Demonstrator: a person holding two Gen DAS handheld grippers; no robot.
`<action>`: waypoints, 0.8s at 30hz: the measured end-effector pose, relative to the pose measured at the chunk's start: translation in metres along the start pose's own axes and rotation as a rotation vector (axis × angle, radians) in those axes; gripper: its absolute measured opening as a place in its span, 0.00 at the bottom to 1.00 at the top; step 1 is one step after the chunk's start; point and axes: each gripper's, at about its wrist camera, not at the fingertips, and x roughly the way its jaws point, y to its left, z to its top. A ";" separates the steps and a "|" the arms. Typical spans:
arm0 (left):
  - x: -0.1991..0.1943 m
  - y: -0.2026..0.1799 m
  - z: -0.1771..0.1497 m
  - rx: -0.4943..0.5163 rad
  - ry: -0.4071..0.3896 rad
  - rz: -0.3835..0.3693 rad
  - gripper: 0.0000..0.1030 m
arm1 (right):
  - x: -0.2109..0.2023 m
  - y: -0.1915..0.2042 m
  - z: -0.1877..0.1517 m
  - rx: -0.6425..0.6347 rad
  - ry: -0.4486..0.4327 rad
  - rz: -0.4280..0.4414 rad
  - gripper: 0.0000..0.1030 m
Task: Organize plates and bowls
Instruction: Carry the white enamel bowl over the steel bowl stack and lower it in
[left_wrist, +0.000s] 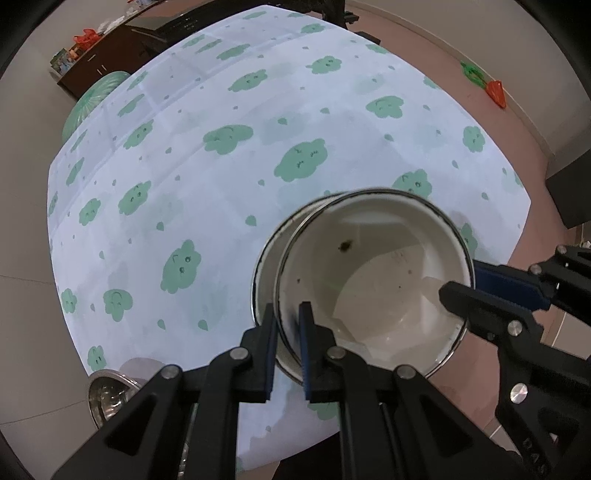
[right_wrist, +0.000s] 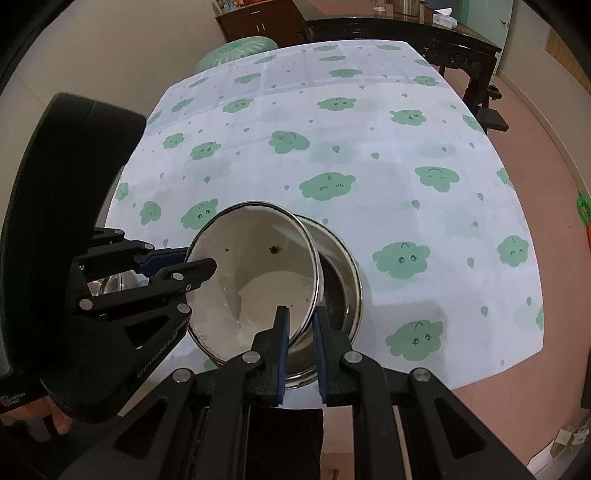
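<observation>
A white enamel bowl (left_wrist: 373, 280) with a dark rim is held tilted over a second bowl of the same kind (left_wrist: 264, 273) that stands on the table near its front edge. My left gripper (left_wrist: 288, 314) is shut on the upper bowl's left rim. My right gripper (right_wrist: 301, 317) is shut on the same bowl's (right_wrist: 255, 273) right rim, with the lower bowl (right_wrist: 343, 291) showing to its right. Each gripper shows in the other's view: the right one (left_wrist: 476, 288) and the left one (right_wrist: 184, 264).
The table carries a white cloth with green clouds (left_wrist: 258, 155). A steel bowl (left_wrist: 107, 395) sits at the table's near left corner. A green stool (right_wrist: 236, 51) and dark cabinets (right_wrist: 258, 18) stand beyond the far edge. Pink floor (left_wrist: 480, 74) lies to the right.
</observation>
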 end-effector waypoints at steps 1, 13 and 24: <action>0.001 0.000 -0.001 0.002 0.002 0.000 0.07 | 0.001 0.000 -0.001 0.002 0.002 0.000 0.14; 0.006 -0.005 -0.010 0.022 0.019 -0.005 0.08 | 0.007 0.003 -0.011 0.011 0.021 -0.007 0.14; 0.019 -0.010 -0.016 0.023 0.042 -0.010 0.08 | 0.016 0.001 -0.018 0.020 0.047 0.002 0.14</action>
